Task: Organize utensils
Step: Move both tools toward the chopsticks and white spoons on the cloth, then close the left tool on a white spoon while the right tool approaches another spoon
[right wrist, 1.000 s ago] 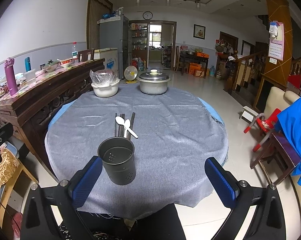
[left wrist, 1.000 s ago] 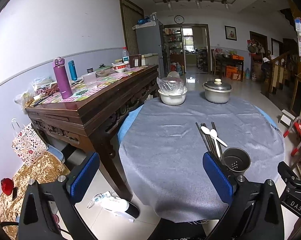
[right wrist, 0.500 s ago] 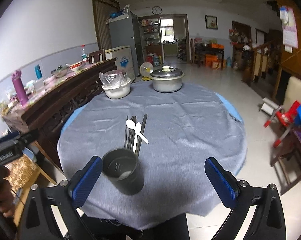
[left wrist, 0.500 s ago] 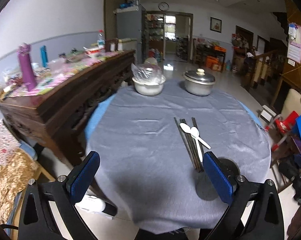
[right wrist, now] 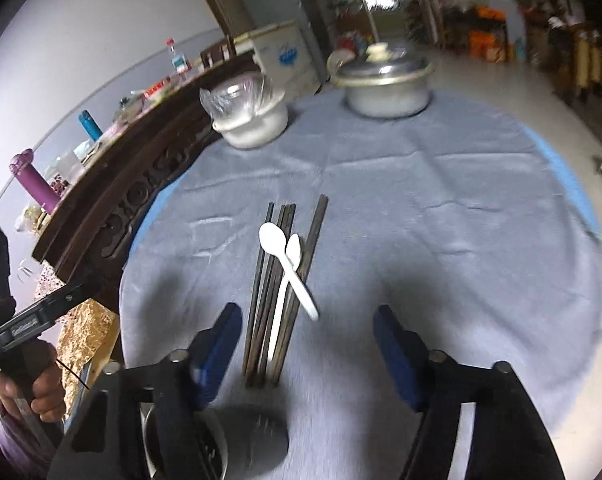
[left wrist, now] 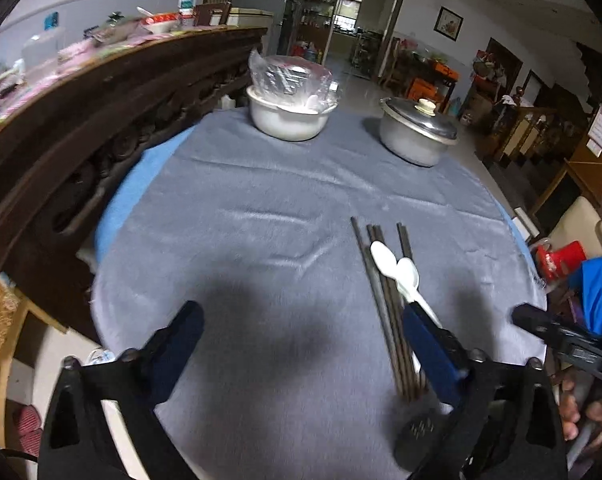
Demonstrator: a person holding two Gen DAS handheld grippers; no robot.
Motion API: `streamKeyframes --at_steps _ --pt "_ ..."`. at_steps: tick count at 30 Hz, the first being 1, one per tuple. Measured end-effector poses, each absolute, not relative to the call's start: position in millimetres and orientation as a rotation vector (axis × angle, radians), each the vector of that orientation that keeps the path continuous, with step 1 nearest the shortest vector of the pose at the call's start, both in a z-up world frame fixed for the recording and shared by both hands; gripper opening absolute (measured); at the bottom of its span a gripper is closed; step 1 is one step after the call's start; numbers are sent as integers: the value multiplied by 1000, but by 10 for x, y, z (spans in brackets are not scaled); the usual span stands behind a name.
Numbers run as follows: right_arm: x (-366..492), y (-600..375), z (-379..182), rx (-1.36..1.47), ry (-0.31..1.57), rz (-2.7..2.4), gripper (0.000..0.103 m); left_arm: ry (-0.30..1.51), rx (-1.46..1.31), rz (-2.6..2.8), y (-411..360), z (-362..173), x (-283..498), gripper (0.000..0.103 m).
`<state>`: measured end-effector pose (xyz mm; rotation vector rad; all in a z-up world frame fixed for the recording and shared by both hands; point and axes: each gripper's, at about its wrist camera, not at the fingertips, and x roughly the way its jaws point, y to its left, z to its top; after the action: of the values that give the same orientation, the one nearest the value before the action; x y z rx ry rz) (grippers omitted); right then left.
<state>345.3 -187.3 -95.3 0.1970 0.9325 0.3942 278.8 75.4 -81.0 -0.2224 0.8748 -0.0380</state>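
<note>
Nearest, the dark perforated holder (right wrist: 257,436) stands on the grey tablecloth (right wrist: 421,208). Just beyond it lie the chopsticks (right wrist: 273,292), two white spoons (right wrist: 287,264) across them. The right gripper (right wrist: 305,344) is closing on nothing; the left gripper (left wrist: 301,344) likewise. Far past the chopsticks sit a white bowl (right wrist: 255,124) and lidded pot (right wrist: 385,84). No lettering is legible.
</note>
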Motion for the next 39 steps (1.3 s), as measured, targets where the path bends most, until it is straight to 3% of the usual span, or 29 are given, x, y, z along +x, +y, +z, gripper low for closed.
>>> streamKeyframes --at_steps 1,3,11,13,18,21,24,36,39 --pt "3537 -1843 -1012 199 942 400 61 884 -232 -54 745 -841 2886 81" --pt "3712 -1807 -1126 208 963 396 61 920 -253 -102 690 -946 3135 77" --pt "3856 -1923 -1433 279 988 390 61 1011 -300 -199 283 -1445 3886 69" --pt "3864 -2004 -1498 302 998 387 61 1044 -291 -214 164 -1585 4029 58" --pt "3896 -2126 -1563 322 1002 373 61 1061 -323 -259 37 -1765 4212 43" --pt "3925 -2157 -1579 330 1001 371 61 1070 -316 -275 -28 -1833 4280 19" --pt "3975 -2161 -1617 341 1005 368 61 1078 -310 -290 -71 -1890 4331 8" --pt "4131 -1811 -1551 280 998 440 60 942 -317 -325 96 -1605 4272 2" --pt "4223 -1634 -1551 255 1008 474 45 910 -308 -323 248 -1479 4202 2"
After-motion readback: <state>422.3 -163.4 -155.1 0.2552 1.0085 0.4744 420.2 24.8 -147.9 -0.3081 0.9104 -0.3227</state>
